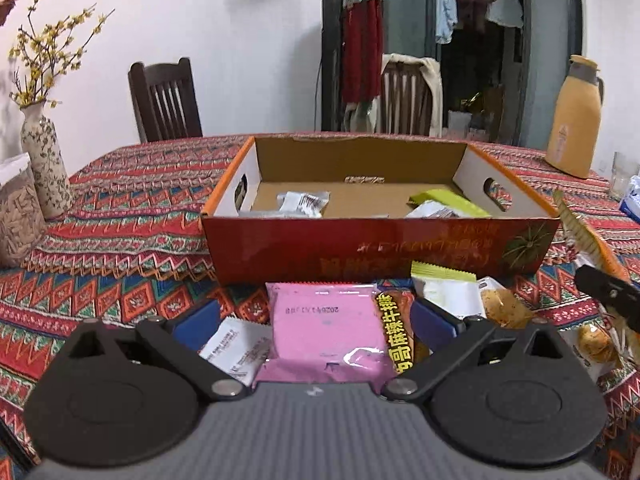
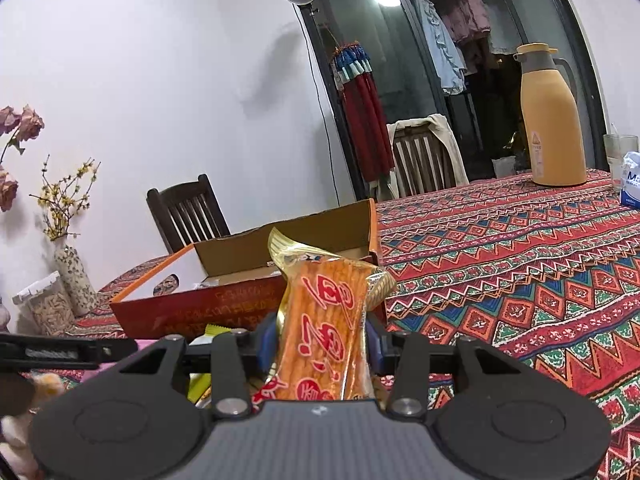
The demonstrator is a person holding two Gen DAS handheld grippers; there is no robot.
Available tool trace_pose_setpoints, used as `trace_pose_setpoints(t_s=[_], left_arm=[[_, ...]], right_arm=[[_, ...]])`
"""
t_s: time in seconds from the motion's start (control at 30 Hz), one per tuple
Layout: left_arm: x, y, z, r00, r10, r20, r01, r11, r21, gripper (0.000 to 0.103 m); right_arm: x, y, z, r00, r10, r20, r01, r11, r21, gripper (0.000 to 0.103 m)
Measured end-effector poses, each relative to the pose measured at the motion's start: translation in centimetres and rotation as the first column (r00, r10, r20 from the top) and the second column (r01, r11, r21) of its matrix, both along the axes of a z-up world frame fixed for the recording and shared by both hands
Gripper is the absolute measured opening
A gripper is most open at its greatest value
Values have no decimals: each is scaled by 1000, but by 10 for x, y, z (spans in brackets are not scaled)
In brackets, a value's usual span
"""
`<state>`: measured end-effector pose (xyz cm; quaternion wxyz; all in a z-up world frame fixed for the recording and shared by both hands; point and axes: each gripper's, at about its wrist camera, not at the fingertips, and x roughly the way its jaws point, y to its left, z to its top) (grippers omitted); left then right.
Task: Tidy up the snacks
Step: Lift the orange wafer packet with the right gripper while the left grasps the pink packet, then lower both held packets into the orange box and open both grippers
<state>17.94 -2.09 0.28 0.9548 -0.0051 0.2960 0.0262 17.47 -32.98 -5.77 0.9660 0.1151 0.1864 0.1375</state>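
Fingers of my right gripper (image 2: 320,344) pinch the orange snack pack (image 2: 324,332) mid-body, box (image 2: 192,312) at ten o'clock; light, crinkly, slippery. Left gripper (image 1: 316,320) spread around the pink packet (image 1: 326,328).

Right gripper (image 2: 320,344) clamped on orange snack packet (image 2: 324,332), packet upright between blue pads (image 2: 266,344), gold crimped top leaning left. Open cardboard box (image 2: 224,300) just behind packet, on patterned tablecloth (image 2: 500,280). Yellow thermos (image 2: 554,116) at far right. Vase (image 2: 76,280) with yellow blossoms at left.
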Motion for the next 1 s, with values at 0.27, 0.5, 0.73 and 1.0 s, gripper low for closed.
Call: trace_pose_setpoints(t_s=[0.27,0.5,0.73,1.0], left_arm=[[13,-4,-9,998,-21,-57,19,999,-28,65],[10,2,-11,998,-31,-52,28,998,-61,63],[-2,5,2,999,-47,-6,47,997,-64,63],[-12,12,35,994,-47,97,56,994,-93,63]], right_arm=[[0,0,0,1000,13,-2,-13,1000,14,43],[-1,-3,0,1000,23,1,-23,1000,15,43],[3,-2,0,1000,24,-14,-24,1000,15,43],[-2,5,2,1000,3,13,-2,1000,-29,43]])
